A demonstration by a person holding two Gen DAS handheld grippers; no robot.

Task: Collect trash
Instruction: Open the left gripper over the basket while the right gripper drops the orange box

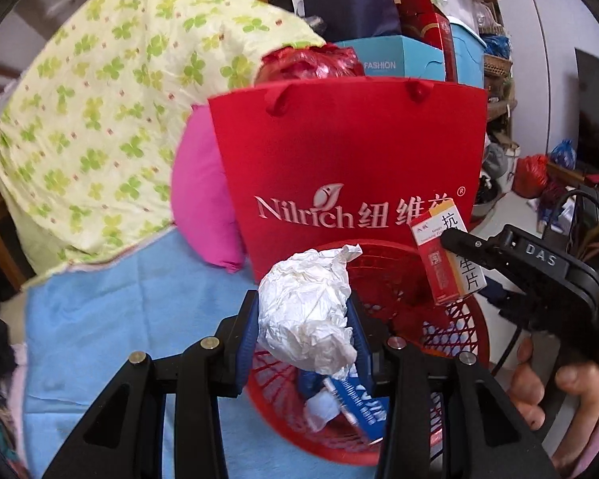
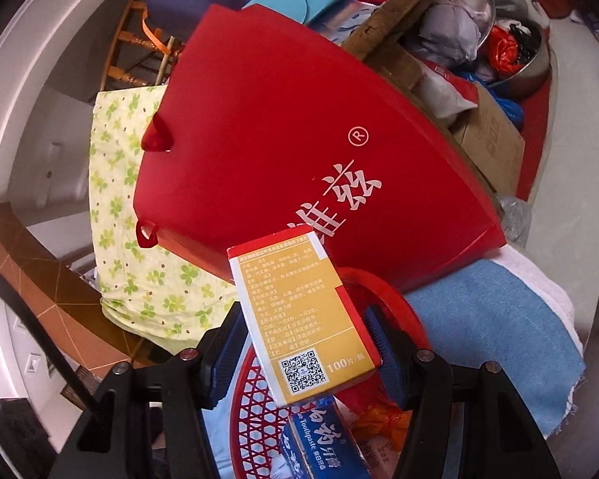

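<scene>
My left gripper is shut on a crumpled white paper wad and holds it above a red mesh basket. My right gripper is shut on a red and yellow medicine box, also over the basket. The right gripper and its box show at the right of the left wrist view. A blue toothpaste box and an orange wrapper lie in the basket. The toothpaste box and a small white scrap show under the wad.
A red Nilrich paper bag stands right behind the basket. A blue cloth covers the surface. A pink cushion and a green clover-print cloth lie to the left. Boxes and bags pile up behind.
</scene>
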